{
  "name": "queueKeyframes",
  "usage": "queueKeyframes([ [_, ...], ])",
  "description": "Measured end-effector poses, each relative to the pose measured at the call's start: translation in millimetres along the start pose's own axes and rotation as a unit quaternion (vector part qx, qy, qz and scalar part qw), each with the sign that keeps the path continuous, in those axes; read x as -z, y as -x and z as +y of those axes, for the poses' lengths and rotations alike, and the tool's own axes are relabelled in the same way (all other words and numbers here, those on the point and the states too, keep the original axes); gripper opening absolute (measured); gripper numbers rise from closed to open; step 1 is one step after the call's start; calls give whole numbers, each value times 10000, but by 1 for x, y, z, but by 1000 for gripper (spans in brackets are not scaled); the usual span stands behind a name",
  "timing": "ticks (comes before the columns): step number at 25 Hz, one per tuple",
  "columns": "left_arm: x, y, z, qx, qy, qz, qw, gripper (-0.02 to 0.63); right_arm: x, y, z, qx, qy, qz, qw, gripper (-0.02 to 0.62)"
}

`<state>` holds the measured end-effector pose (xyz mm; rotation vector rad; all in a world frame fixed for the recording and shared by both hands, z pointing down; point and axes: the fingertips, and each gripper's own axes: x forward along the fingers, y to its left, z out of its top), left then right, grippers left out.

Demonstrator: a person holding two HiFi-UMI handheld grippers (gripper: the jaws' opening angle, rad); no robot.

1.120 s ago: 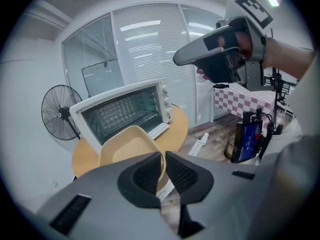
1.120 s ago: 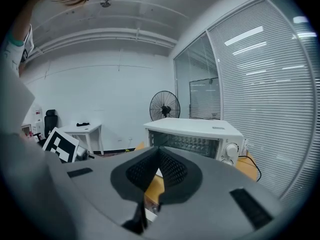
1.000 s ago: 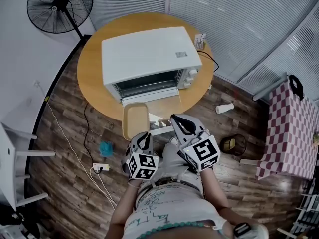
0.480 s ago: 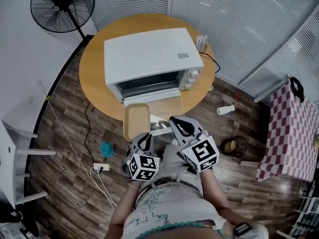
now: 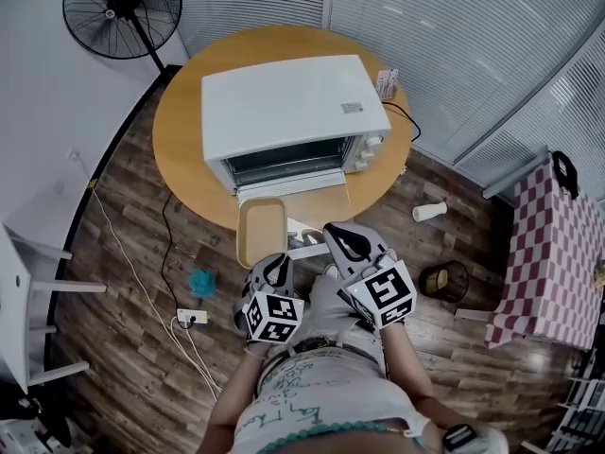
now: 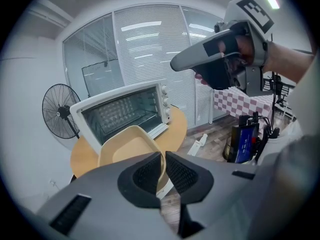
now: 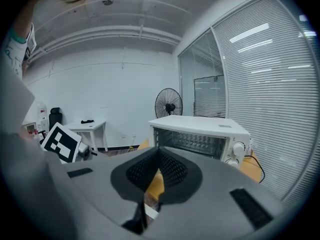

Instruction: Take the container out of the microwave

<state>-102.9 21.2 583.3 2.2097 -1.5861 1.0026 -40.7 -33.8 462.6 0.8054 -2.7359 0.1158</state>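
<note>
My left tool (image 6: pixel 163 159) grips the near rim of the shallow beige plastic container (image 6: pixel 127 146), already outside the open white microwave (image 5: pixel 293 107), while my right tool (image 7: pixel 157 166) is closed and empty; the container seems light and stiff, but tippy when held by one edge.

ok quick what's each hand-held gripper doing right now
Left hand-held gripper: closed on the rim of the beige container.
Right hand-held gripper: closed, empty.

L tool (image 5: pixel 275 265), R tool (image 5: pixel 342 238): grey, b&w marker cubes (image 5: pixel 272 316); white scribbled tee (image 5: pixel 312 395).
</note>
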Motion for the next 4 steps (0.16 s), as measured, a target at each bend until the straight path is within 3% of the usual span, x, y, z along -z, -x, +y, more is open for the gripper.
queueKeyframes([
  [4,1,-1,-1,27,1,28,10000,39,2,0,0,-18,-10,90,10000,-8],
])
